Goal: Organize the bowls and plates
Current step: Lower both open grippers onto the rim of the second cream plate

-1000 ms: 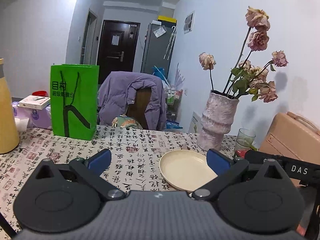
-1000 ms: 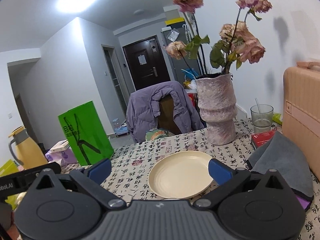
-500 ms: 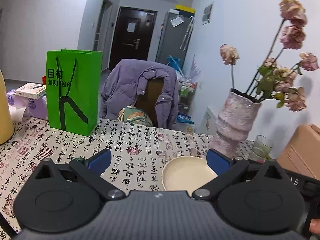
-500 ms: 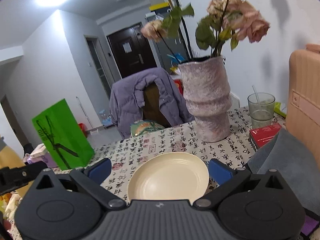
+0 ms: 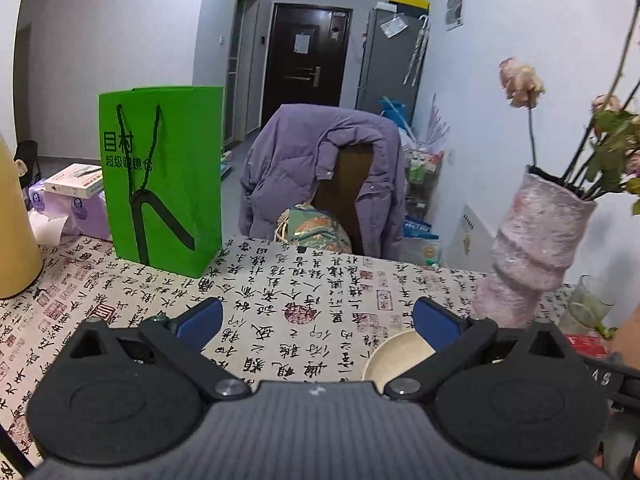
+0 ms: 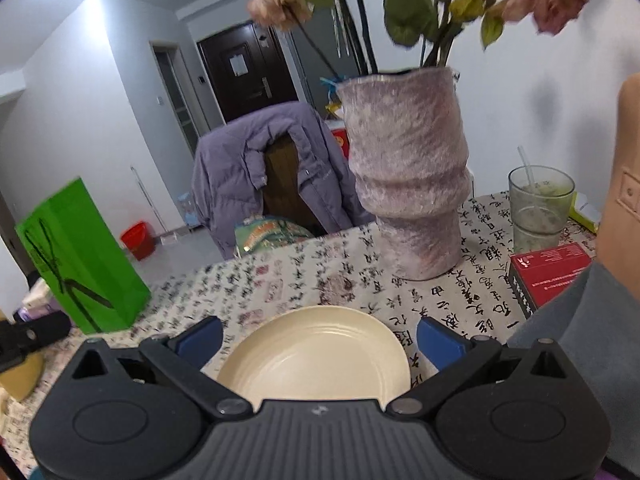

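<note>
Since the plate (image 6: 316, 350) sits centred in front of the right claw (image 6: 318, 338), spread wide and empty, slide under its near rim. Left claw (image 5: 318, 324) is also spread, empty; keep clear of the vase (image 6: 404, 172) behind the plate.

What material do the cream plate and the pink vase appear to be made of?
The round cream plate looks like glazed ceramic or melamine: smooth, soft sheen, concentric ridges. Which one cannot be told. The tall pink-grey ribbed vase looks like rough matte pottery or plaster, mottled and coarse, without gloss.
</note>
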